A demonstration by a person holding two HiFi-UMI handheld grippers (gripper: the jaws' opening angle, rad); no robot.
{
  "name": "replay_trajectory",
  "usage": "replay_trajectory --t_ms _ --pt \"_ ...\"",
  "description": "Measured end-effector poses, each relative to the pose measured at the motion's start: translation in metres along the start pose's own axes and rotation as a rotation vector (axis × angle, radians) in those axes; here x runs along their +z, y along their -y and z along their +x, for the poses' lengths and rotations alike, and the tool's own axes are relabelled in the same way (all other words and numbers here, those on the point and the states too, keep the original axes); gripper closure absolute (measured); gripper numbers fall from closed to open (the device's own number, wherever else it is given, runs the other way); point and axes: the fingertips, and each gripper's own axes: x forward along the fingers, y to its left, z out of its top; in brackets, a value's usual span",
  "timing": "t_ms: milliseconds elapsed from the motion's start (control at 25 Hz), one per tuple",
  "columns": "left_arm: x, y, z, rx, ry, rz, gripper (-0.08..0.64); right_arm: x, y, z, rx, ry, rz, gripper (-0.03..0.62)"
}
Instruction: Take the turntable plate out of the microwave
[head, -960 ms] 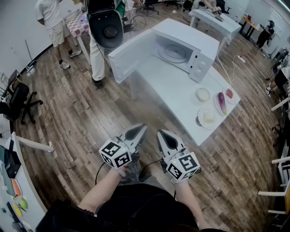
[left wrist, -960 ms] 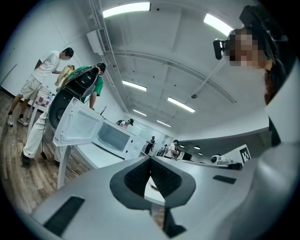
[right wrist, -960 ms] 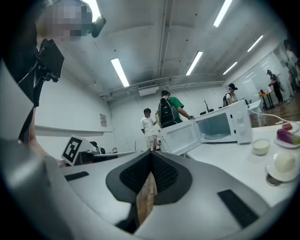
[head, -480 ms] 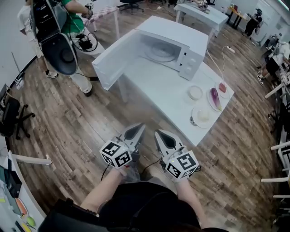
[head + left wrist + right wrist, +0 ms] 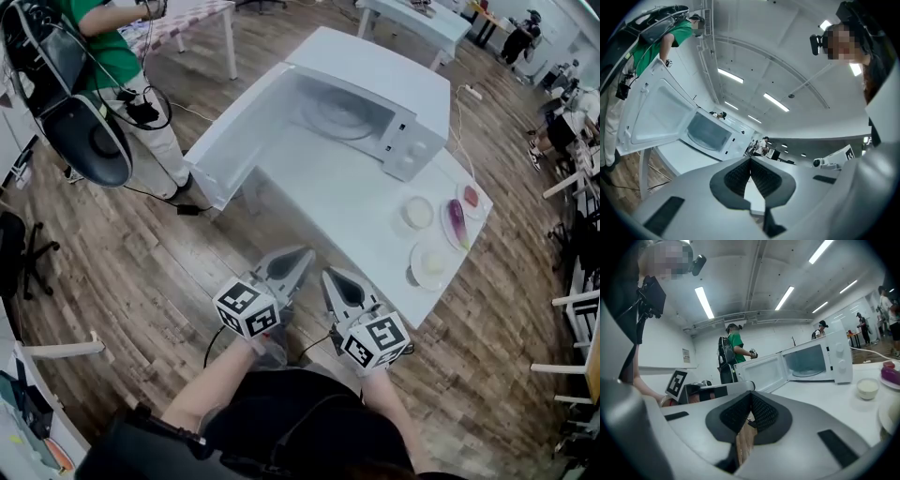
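Inside the open white box microwave [image 5: 375, 70] on the white table [image 5: 328, 197], the round glass turntable plate [image 5: 339, 114] lay well apart from the left gripper [image 5: 302, 253] and right gripper [image 5: 330, 275], whose empty jaws were pressed together and would need opening before a level approach to its rim.

The microwave [image 5: 384, 80] had a smooth white shell with a slight gloss, and the turntable plate [image 5: 339, 108] inside it looked like clear glass. The table [image 5: 328, 192] top was smooth, matt white. The floor [image 5: 131, 272] was grained wood plank with a soft sheen. The left gripper [image 5: 304, 254] and right gripper [image 5: 330, 276] had smooth, matt grey plastic shells, and their pads [image 5: 738, 176] were black and finely ribbed.
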Motion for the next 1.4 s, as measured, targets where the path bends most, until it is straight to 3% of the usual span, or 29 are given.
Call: replay_trajectory --t_ms 480,960,1240,1400 --pt "0.018 -0.085 0.021 -0.067 -0.081 -0.052 0.548 0.002 0.021 0.089 -0.092 -0.037 0.034 0.572" --pt "0.009 -0.110 0.030 -0.112 -0.129 -0.080 0.548 -0.013 0.054 0.097 -0.253 -0.064 0.129 0.572" --pt "0.012 -0.122 0.055 -0.100 -0.126 -0.091 0.548 -0.018 0.085 0.117 -0.250 -0.064 0.172 0.572" --pt "0.021 -0.130 0.077 -0.076 -0.132 -0.057 0.548 -0.010 0.107 0.144 -0.238 -0.058 0.176 0.572"
